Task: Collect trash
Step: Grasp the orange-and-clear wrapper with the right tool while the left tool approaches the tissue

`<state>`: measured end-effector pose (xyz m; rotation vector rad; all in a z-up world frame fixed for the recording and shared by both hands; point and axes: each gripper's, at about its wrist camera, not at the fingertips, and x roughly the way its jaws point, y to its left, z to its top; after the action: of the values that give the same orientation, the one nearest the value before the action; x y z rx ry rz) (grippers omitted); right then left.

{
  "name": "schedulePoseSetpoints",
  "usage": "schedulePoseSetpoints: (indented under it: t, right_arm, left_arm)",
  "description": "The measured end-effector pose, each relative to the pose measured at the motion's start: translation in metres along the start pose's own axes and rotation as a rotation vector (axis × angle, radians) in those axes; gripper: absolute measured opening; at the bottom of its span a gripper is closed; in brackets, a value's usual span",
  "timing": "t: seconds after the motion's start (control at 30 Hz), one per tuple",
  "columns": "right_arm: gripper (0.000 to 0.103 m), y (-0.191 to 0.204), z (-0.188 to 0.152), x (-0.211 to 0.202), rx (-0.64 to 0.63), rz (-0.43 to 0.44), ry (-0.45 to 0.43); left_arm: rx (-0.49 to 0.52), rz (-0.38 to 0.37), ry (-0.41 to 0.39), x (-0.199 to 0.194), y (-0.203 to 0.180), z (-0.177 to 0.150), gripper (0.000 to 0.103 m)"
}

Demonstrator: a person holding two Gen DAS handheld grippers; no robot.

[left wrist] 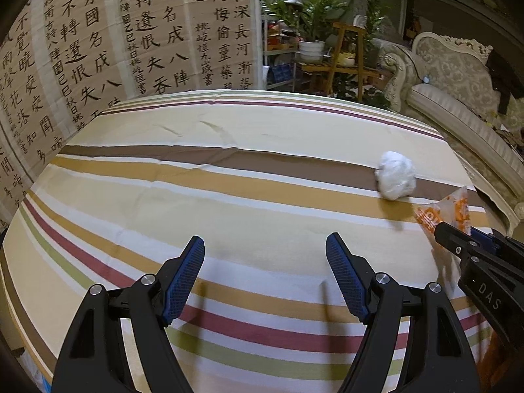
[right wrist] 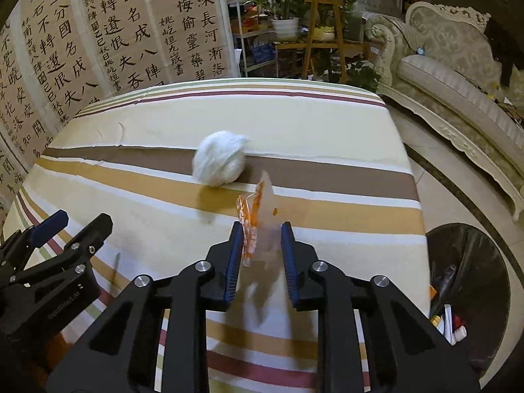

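Your right gripper (right wrist: 262,242) has its jaws clamped on the orange wrapper (right wrist: 253,219) above the striped tablecloth (right wrist: 327,124), the white crumpled wad (right wrist: 219,163) lies at 11 o'clock from it, and your left gripper (left wrist: 265,262) hangs with jaws apart, holding nothing.

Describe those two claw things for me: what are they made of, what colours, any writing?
Both look alike. The left claw and right claw have glossy black, plastic-looking frames with triangular cut-outs, round silver pivot bolts, and two fingers faced with blue, finely gridded pads. Seen from the side, the right one carries pale lettering reading "DAS". No cables or sleeves are visible.
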<state>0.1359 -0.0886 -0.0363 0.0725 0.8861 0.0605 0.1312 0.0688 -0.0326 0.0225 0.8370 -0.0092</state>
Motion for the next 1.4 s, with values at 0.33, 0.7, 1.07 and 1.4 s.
schedulePoseSetpoints:
  t: [0.33,0.7,1.07,1.4]
  right_arm:
    - [0.018,-0.029,0.007,-0.004,0.047,-0.018,-0.033]
    - [0.018,-0.057,0.024,0.003,0.071,-0.026,-0.059]
    - [0.018,-0.071,0.024,0.009,0.085,-0.004,-0.055]
    - [0.018,-0.072,0.020,0.002,0.095,-0.001,-0.057]
  left_arm:
    - [0.050,-0.040,-0.013,0.001,-0.036,0.012,0.074]
    - [0.103,-0.045,-0.001,0.023,-0.072,0.033,0.074]
    - [0.142,-0.078,0.008,0.038,-0.095,0.042,0.055]
    - [0.196,-0.099,0.004,0.029,-0.105,0.032,0.016]
